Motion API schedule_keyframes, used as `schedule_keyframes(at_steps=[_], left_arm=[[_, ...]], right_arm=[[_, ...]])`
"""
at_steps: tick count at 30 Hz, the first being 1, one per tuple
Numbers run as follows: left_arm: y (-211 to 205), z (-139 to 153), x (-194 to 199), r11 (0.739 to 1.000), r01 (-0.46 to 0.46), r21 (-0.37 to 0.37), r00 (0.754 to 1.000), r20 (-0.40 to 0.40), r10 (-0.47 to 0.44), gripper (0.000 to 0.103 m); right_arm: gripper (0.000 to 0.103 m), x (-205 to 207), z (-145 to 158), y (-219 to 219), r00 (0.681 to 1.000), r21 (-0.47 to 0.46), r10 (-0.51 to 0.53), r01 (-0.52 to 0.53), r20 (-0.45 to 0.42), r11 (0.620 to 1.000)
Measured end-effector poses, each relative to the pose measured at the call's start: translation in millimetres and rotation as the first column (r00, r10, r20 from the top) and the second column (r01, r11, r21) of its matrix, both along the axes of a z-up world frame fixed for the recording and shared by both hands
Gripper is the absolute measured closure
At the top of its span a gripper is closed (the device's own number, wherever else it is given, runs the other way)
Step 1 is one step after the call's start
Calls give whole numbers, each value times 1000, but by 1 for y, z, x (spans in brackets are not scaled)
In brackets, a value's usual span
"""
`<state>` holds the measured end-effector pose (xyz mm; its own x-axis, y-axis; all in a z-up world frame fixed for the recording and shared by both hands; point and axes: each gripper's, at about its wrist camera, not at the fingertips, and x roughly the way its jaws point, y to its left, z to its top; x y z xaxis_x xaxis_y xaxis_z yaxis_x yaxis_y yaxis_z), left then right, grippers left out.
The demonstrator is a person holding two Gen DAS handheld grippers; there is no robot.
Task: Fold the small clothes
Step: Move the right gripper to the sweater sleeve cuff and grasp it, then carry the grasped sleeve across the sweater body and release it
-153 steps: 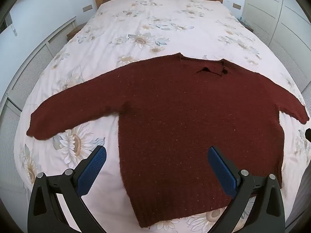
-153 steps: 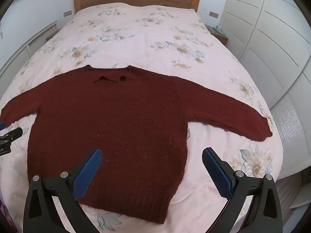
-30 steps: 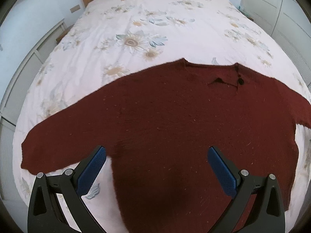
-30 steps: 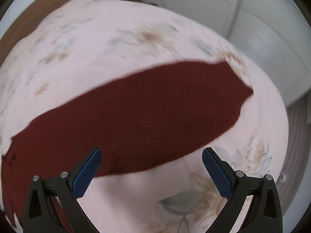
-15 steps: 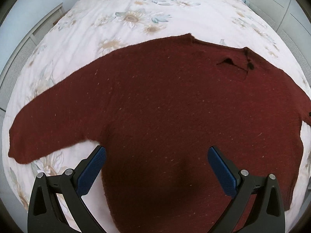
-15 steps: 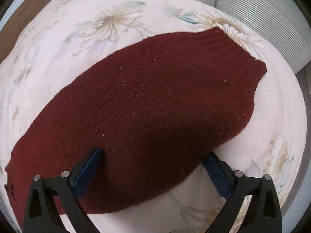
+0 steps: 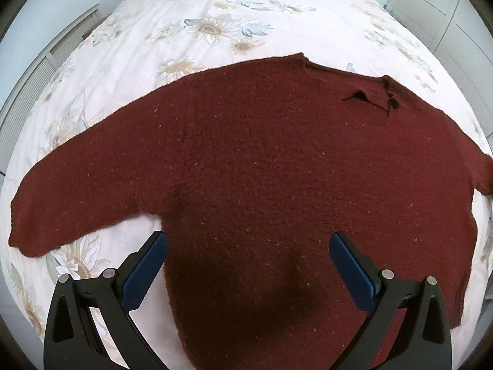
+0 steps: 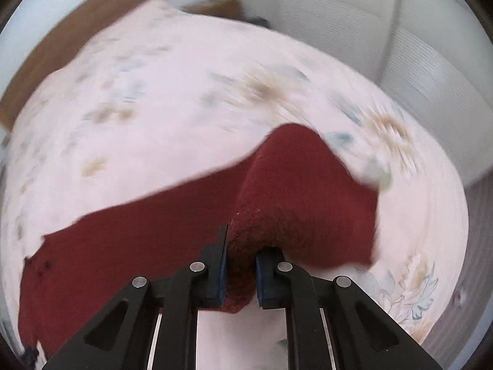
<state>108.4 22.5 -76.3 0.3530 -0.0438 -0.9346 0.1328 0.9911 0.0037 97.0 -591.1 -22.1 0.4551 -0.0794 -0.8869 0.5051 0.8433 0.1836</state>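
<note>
While left fingers [image 7: 248, 265] gape, right fingers [image 8: 241, 265] pinch the maroon sweater's [image 7: 277, 169] bunched sleeve [image 8: 302, 197].

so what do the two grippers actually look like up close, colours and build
Both look alike. The left gripper has two matte black plastic fingers with triangular cut-outs, round silver screw heads on top, and blue textured pads on the inner faces. The right gripper has the same black frame, silver screws and blue pads. No cables, markings, hands or sleeves show.
</note>
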Motion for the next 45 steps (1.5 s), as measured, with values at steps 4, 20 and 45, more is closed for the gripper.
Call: schedule_keyframes(at_steps=[4,20,45], left_arm=[[2,7,-5,1000,9,-8,1000,20,-9,1],[16,25,-2,999,9,-48,998,63,-6,1],[24,-2,-1,1000,-10,15,1000,8,10,1]], right_arm=[[90,8,48,53,991,-32,112,-110,76,993],[90,88,103,306,823,-36,527,-532,210,846],[31,77,-65,422,703,85,705,-700,-94,709]])
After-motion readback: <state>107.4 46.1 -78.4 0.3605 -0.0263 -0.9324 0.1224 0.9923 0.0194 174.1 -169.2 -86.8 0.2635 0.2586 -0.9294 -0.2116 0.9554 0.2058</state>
